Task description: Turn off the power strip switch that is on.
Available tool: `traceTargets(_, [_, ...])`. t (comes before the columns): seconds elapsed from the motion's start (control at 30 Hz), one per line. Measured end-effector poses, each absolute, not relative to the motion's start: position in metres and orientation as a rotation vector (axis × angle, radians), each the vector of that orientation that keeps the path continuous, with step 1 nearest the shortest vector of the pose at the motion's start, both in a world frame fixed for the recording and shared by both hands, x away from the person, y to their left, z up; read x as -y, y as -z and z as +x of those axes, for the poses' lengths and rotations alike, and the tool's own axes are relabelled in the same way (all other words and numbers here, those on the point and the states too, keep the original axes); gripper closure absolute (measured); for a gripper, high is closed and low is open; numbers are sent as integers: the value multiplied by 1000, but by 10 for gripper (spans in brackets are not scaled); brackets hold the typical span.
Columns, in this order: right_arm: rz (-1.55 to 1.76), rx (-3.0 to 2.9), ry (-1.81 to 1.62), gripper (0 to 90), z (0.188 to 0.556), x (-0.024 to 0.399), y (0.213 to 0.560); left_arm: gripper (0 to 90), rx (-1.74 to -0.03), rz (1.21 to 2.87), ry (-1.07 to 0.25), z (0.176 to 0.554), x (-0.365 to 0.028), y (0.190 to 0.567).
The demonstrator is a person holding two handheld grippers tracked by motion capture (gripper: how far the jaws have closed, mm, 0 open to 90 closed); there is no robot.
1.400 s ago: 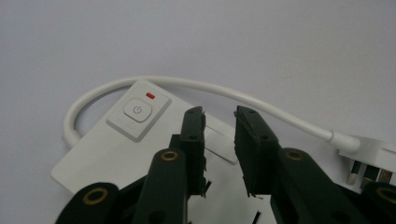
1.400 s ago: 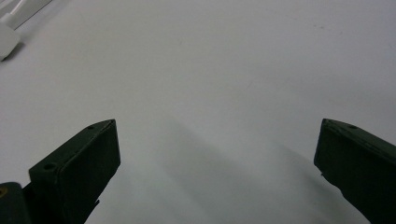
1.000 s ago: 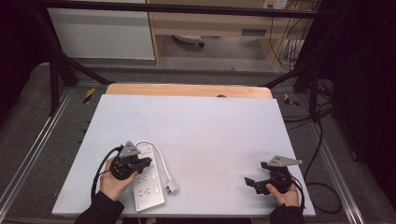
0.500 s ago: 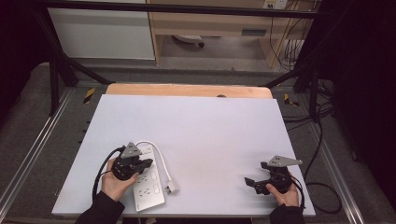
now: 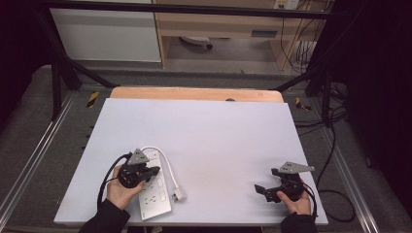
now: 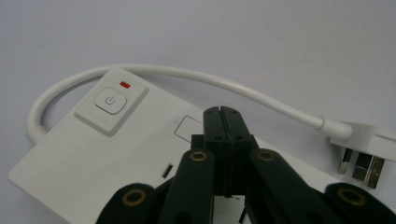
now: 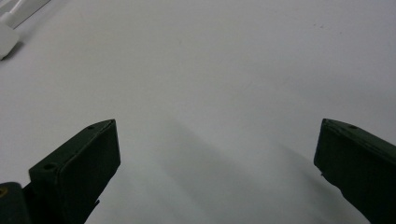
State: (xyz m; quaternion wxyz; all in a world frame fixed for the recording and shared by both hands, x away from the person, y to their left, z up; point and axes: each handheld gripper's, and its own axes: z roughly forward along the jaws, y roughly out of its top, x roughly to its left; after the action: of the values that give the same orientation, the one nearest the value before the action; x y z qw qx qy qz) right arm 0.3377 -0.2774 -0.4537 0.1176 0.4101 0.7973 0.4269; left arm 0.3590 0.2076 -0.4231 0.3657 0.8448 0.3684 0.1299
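A white power strip (image 5: 154,195) lies at the front left of the table, with its white cable (image 5: 165,162) looping to a plug (image 5: 179,195) on its right. My left gripper (image 5: 150,171) hovers over the strip, jaws pressed together with nothing between them. In the left gripper view the shut gripper (image 6: 222,112) points at the strip (image 6: 70,158) just right of its power button (image 6: 109,100) and red light (image 6: 124,84); the plug (image 6: 359,140) lies at the right. My right gripper (image 5: 260,189) is low at the front right, open over bare table (image 7: 210,84).
The white tabletop (image 5: 204,136) has a wooden strip (image 5: 194,93) along its far edge. Metal rails run down both sides of the table, and black cables (image 5: 335,145) trail on the floor at the right.
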Motion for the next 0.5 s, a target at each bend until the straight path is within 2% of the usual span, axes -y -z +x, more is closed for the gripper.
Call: traceTargets(0.5, [1201, -2333, -1248, 10, 338, 277, 454, 900, -948, 2161, -333, 359, -208, 424])
